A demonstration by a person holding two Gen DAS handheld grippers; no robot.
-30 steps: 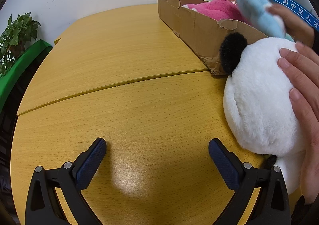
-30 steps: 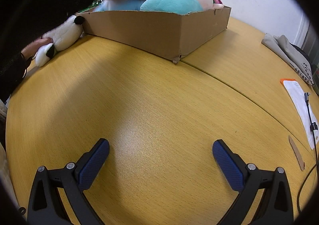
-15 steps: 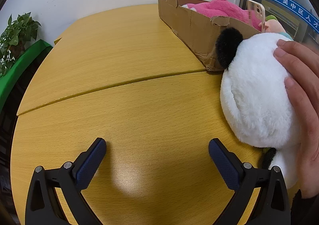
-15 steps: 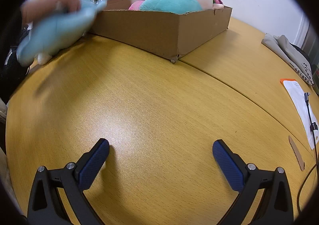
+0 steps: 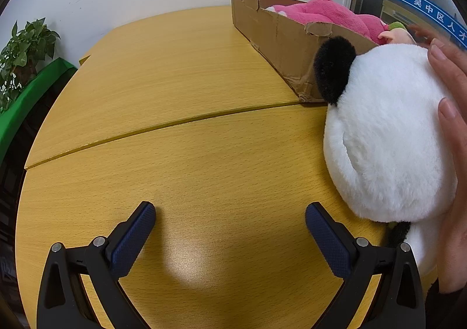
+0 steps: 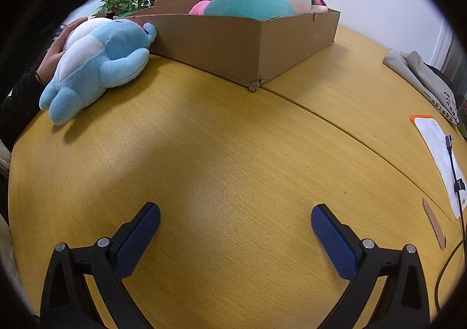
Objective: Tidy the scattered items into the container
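Observation:
A cardboard box stands at the back of the wooden table, holding a teal plush, a pink plush and others. A light blue plush lies on the table against the box's left end. A white plush with a black ear sits right of my left gripper, with a person's hand resting on it. My left gripper is open over bare table. My right gripper is also open, with nothing between its fingers.
A green plant and green ledge stand off the table's left edge. In the right wrist view, folded grey cloth, a white sheet with an orange edge and a cable lie at the right. A seam crosses the tabletop.
The person's hand carried the light blue plush out from over the box and set it down on the table by the box's left end. The white plush shifted slightly. Both grippers stayed still.

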